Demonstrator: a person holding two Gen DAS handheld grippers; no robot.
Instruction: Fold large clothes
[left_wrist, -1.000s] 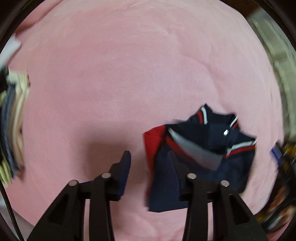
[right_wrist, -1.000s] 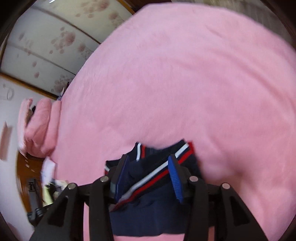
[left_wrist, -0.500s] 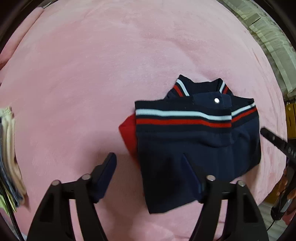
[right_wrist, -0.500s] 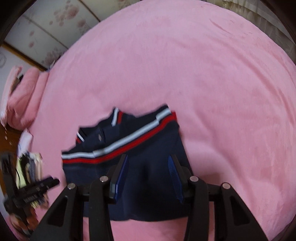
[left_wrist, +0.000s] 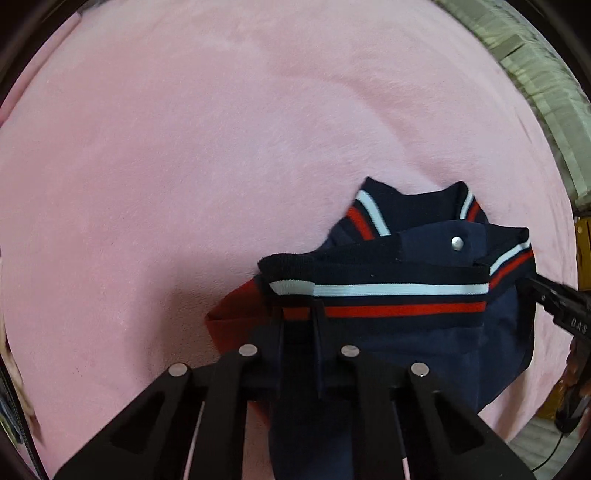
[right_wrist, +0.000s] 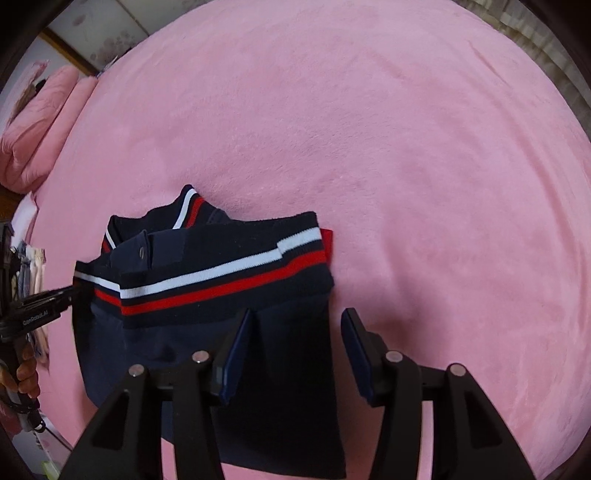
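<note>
A folded navy jacket (left_wrist: 406, 332) with white and red stripes, a red lining and a snap button lies on a pink blanket (left_wrist: 184, 166). My left gripper (left_wrist: 299, 314) is shut on the jacket's near left edge, by the striped band. In the right wrist view the same jacket (right_wrist: 207, 295) lies left of centre. My right gripper (right_wrist: 295, 332) is open, its left finger over the navy cloth and its right finger over the blanket (right_wrist: 406, 166) by the jacket's right edge. The other gripper (right_wrist: 37, 314) shows at the jacket's left side.
Pink pillows (right_wrist: 40, 122) lie at the far left of the bed. A stack of folded clothes (right_wrist: 31, 266) sits beyond the left edge. A greenish curtain or bedding (left_wrist: 546, 92) runs along the upper right. The right gripper's tip (left_wrist: 561, 310) enters from the right.
My left gripper has moved onto the jacket's left edge and shut on it. My right gripper has shifted right to the jacket's right edge and stays open.
</note>
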